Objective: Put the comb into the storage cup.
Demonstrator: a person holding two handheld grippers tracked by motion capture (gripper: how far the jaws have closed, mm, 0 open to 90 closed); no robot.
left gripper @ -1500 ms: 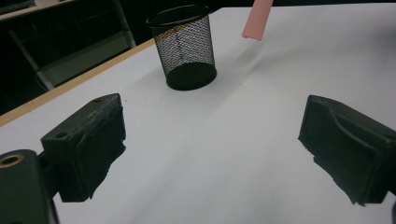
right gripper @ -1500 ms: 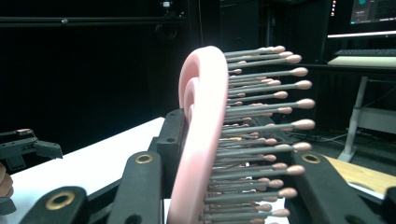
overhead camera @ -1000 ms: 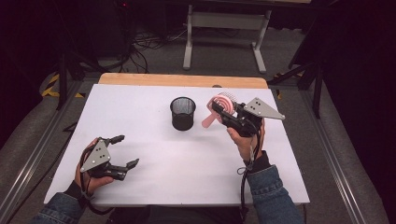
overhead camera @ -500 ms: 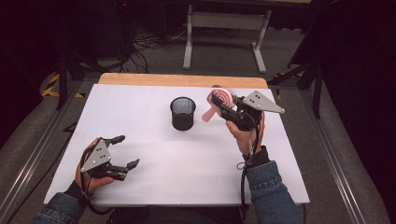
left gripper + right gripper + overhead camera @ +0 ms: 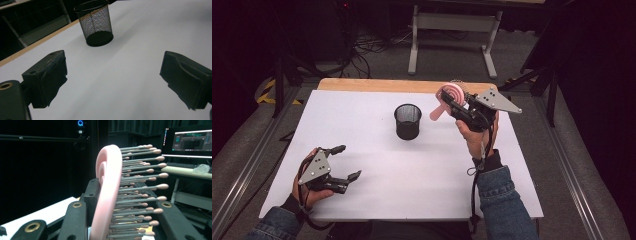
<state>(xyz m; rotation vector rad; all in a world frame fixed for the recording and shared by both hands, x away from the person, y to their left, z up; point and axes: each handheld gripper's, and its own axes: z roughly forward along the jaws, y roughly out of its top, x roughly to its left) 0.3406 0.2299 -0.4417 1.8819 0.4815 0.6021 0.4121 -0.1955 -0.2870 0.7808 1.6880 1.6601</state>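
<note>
A pink hairbrush (image 5: 446, 96) with metal bristles is clamped in my right gripper (image 5: 452, 103), held in the air over the table's far right, just right of the black mesh cup (image 5: 407, 121). In the right gripper view the brush head (image 5: 107, 187) stands edge-on between the jaws, its pink-tipped bristles pointing right. My left gripper (image 5: 348, 161) rests near the front left corner, open with nothing in it. In the left gripper view its jaws stand wide apart around bare white table, the gripper (image 5: 112, 77) facing the mesh cup (image 5: 95, 23) farther off.
The white table top (image 5: 377, 160) has a wooden strip (image 5: 377, 85) along its far edge. Beyond it stand a grey metal frame (image 5: 452, 30) and floor cables. A lit monitor (image 5: 192, 141) and desk show behind the brush.
My right gripper has risen a little with the brush and drifted toward the table's far edge. The left gripper has stayed put.
</note>
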